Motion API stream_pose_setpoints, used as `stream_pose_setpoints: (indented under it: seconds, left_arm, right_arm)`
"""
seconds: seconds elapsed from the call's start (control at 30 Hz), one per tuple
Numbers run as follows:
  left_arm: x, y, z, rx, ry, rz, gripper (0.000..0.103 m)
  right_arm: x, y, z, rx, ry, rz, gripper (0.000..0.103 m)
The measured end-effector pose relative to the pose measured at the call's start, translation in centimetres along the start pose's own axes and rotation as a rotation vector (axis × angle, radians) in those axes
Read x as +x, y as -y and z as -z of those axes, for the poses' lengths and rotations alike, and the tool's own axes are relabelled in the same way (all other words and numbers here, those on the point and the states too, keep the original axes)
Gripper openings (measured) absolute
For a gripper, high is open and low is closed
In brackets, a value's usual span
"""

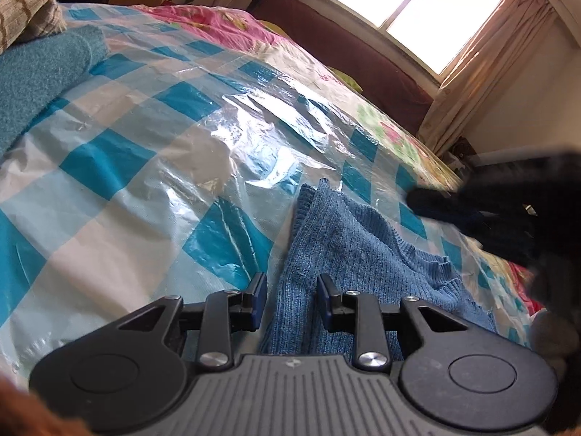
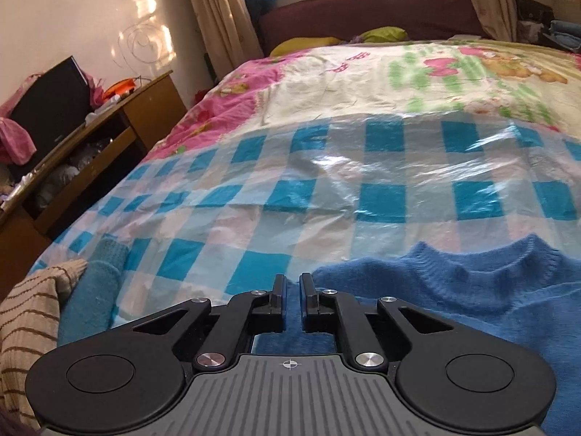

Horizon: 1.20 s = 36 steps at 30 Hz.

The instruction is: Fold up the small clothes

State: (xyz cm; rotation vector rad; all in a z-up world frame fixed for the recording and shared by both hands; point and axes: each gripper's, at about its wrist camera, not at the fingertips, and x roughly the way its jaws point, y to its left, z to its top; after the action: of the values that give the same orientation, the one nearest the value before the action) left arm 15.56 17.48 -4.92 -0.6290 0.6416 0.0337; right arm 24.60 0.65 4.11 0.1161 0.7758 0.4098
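Observation:
A small blue knit sweater (image 1: 363,254) lies on a blue-and-white checked plastic sheet (image 1: 145,152) over the bed. My left gripper (image 1: 292,287) is open, its fingers either side of a folded strip of the sweater. In the right wrist view the sweater (image 2: 454,290) lies with its round collar facing away. My right gripper (image 2: 292,287) hovers at the sweater's left edge, its jaws nearly together with a narrow gap and nothing seen between them. The right gripper shows as a dark blurred shape at the right of the left wrist view (image 1: 508,210).
A folded teal knit (image 1: 40,72) and a beige striped knit (image 1: 25,14) lie at the left of the sheet. A floral quilt (image 2: 435,72) covers the far bed. A wooden desk (image 2: 109,127) stands left of the bed. A window (image 1: 410,3) is behind.

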Motion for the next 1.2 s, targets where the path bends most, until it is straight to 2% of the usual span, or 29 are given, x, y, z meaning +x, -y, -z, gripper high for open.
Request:
stream_pose_setpoints:
  seconds: [0.1, 0.23, 0.37, 0.43, 0.5, 0.53, 0.6, 0.73, 0.83, 0.97, 1.07, 1.2]
  left_arm:
    - [0.0, 0.3, 0.2, 0.014, 0.006, -0.006, 0.033]
    - [0.3, 0.5, 0.5, 0.029, 0.003, -0.022, 0.034]
    - [0.4, 0.6, 0.8, 0.044, 0.005, -0.034, 0.035]
    - [0.4, 0.8, 0.9, 0.060, 0.010, -0.043, 0.035]
    - [0.3, 1.0, 0.9, 0.071, 0.019, -0.045, 0.035]
    - [0.2, 1.1, 0.8, 0.072, 0.025, -0.043, 0.035]
    - [0.0, 1.0, 0.6, 0.070, 0.033, -0.039, 0.035]
    - [-0.4, 1.0, 0.3, 0.058, 0.046, -0.020, 0.035]
    - [-0.7, 1.1, 0.3, 0.064, 0.059, -0.014, 0.035]
    - [-0.6, 1.3, 0.3, 0.082, 0.059, -0.018, 0.035]
    - [0.0, 1.3, 0.5, 0.087, 0.030, -0.034, 0.035]
    - [0.2, 1.1, 0.6, 0.075, 0.023, -0.044, 0.035]
  right_arm:
    - [-1.8, 3.4, 1.4, -0.019, -0.005, 0.087, 0.010]
    - [-2.0, 8.2, 3.1, 0.061, -0.062, 0.153, 0.010]
    - [-0.2, 10.1, 3.6, 0.047, -0.074, 0.227, 0.001]
    - [0.3, 10.1, 3.2, 0.052, -0.060, 0.251, 0.000]
    - [0.4, 9.9, 2.7, 0.054, -0.050, 0.249, 0.003]
    - [0.2, 9.7, 2.6, 0.055, -0.045, 0.245, 0.008]
    - [-1.0, 9.4, 2.4, 0.069, -0.034, 0.215, 0.009]
    - [-3.7, 9.2, 2.9, 0.098, -0.028, 0.177, 0.020]
    - [-3.5, 8.8, 3.7, 0.090, -0.073, 0.151, 0.021]
    - [-0.8, 7.8, 4.4, 0.044, -0.122, 0.173, 0.020]
    - [1.1, 7.9, 4.1, 0.027, -0.085, 0.223, 0.020]
    - [0.8, 8.1, 3.6, 0.062, -0.077, 0.220, 0.020]
